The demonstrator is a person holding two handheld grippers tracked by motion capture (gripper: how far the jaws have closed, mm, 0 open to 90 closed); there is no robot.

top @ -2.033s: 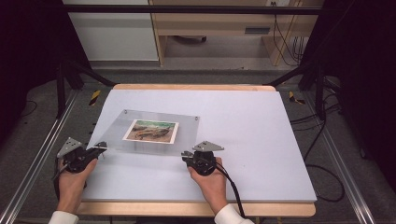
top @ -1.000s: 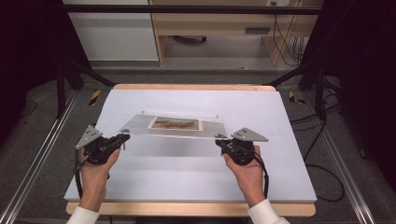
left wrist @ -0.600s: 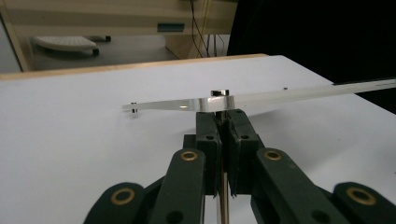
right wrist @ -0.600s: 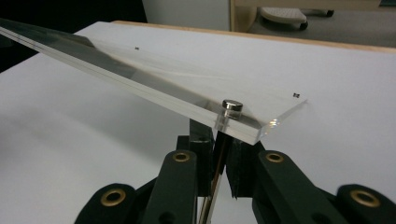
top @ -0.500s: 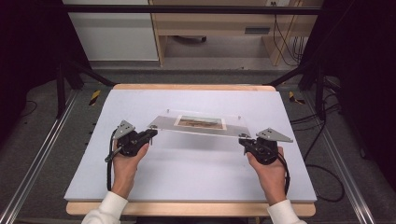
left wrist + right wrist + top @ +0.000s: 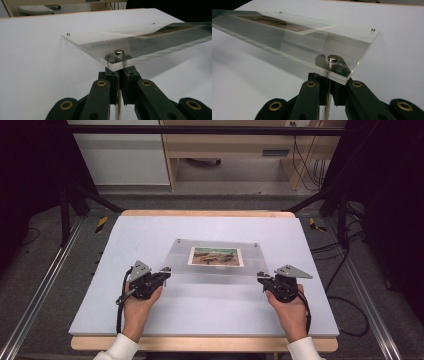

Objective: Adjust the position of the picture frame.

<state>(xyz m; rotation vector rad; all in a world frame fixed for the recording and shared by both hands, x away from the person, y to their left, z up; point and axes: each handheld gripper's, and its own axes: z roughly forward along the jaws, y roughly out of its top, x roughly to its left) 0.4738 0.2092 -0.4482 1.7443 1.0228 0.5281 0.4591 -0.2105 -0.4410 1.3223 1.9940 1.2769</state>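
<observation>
A pale lavender-white mat [image 6: 150,245] covers the table, whose wooden edge [image 6: 210,343] shows along the near and far sides. The clear acrylic photo frame [image 6: 215,272] sits tilted, its far edge down on the mat.

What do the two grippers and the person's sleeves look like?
Both the left gripper and the right gripper are black, with brass-coloured rivets on the jaw links. Each carries a grey three-cornered plate and trails a black cable. The sleeves are white.
</observation>
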